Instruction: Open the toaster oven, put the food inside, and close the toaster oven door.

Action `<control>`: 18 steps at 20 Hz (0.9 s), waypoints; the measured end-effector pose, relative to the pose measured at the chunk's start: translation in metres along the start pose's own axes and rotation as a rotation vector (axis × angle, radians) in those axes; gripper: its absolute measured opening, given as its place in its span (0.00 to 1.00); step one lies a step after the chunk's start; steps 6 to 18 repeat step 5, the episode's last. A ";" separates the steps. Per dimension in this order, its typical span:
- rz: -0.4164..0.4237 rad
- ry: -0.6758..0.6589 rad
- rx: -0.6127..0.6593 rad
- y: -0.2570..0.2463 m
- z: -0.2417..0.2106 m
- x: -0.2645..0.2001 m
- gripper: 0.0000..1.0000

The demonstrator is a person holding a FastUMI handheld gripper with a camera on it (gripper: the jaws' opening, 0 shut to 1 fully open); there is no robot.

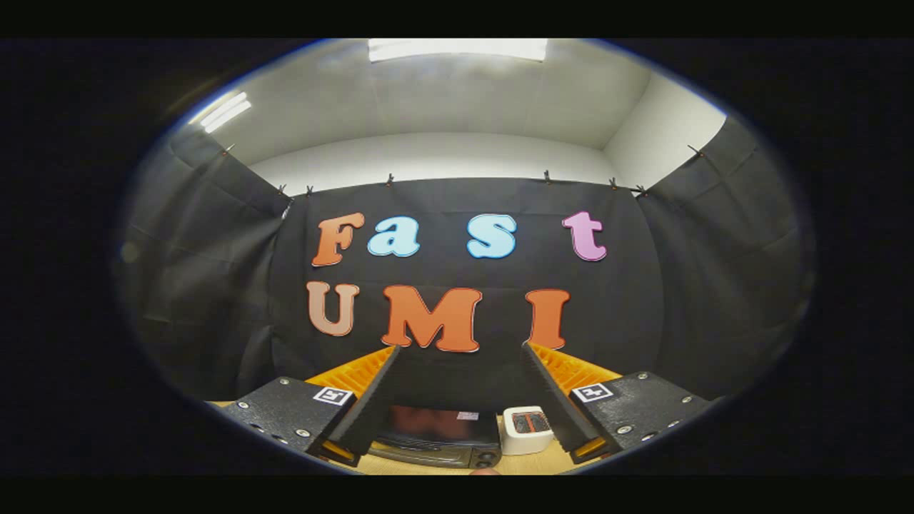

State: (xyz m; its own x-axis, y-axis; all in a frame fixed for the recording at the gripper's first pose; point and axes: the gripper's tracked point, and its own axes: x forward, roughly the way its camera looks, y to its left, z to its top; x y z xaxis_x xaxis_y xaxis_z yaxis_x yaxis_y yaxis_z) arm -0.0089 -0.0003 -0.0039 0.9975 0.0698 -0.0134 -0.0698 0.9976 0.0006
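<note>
claw (460, 400) held high and level, facing the black cloth wall (457, 285) of the booth. two fingers (371, 407) spread wide apart, nothing between them, nothing gripped. square marker tags on top of both finger blocks.

toaster oven (443, 437) down low between the fingers, well beyond the tips, standing on the light wooden desk (528, 464). dark body, glass door facing the claw, door looks closed; reddish reflection on the glass. two round knobs at the lower right of its front. small label at the upper right corner of the door, too small to make out.

white toaster (526, 430) just beside the toaster oven on its right, close to the right finger's inner edge, two slots on top, dark inside. touching or a small gap between the two: cannot tell.

small rounded pale thing (486, 471) on the desk nearest the claw, mostly cut off, cannot tell what it is.

cloth clipped along the top edge with small clips; white wall and ceiling light panels (457, 48) above.
</note>
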 end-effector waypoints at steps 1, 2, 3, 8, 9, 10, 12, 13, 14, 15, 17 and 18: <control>0.000 0.000 -0.001 0.000 0.000 0.001 0.96; 0.001 0.000 -0.002 0.000 0.000 0.001 0.96; 0.001 0.000 -0.001 0.000 -0.001 0.001 0.96; 0.002 -0.002 0.001 0.000 0.000 0.001 0.96; 0.002 -0.002 0.001 0.000 0.000 0.001 0.96; 0.002 -0.002 0.001 0.000 0.000 0.001 0.96; 0.002 -0.002 0.001 0.000 0.000 0.001 0.96; 0.002 -0.002 0.001 0.000 0.000 0.001 0.96; 0.002 -0.002 0.001 0.000 0.000 0.001 0.96; 0.002 -0.002 0.001 0.000 0.000 0.001 0.96; 0.002 -0.002 0.001 0.000 0.000 0.001 0.96; 0.002 -0.002 0.001 0.000 0.000 0.001 0.96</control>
